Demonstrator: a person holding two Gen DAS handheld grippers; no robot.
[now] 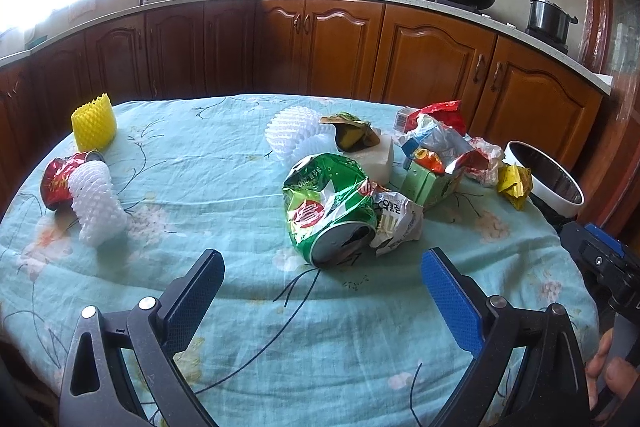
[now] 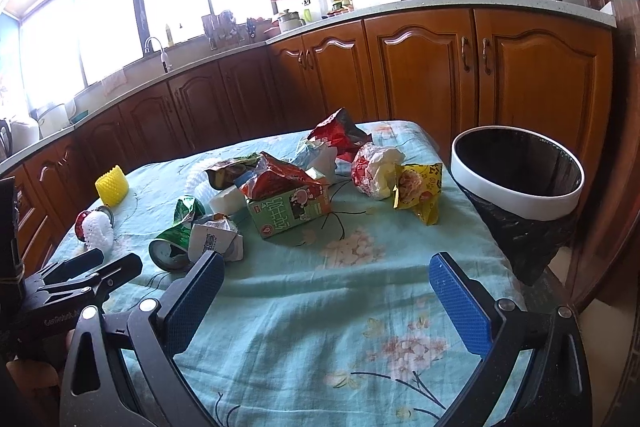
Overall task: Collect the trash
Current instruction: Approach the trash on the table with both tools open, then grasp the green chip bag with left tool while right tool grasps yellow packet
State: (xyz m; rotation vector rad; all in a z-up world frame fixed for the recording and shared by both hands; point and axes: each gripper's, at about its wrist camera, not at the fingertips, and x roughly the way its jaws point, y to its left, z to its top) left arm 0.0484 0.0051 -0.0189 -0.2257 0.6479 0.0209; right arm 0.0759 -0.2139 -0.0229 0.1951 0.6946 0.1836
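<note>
Two crushed cans (image 1: 332,211), one bin (image 2: 516,175)

I see a crushed green can (image 1: 332,211) lying on its side mid-frame, a green milk carton (image 2: 288,213) among crumpled wrappers behind it, and a black-lined white bin (image 2: 516,179) at right.
</note>
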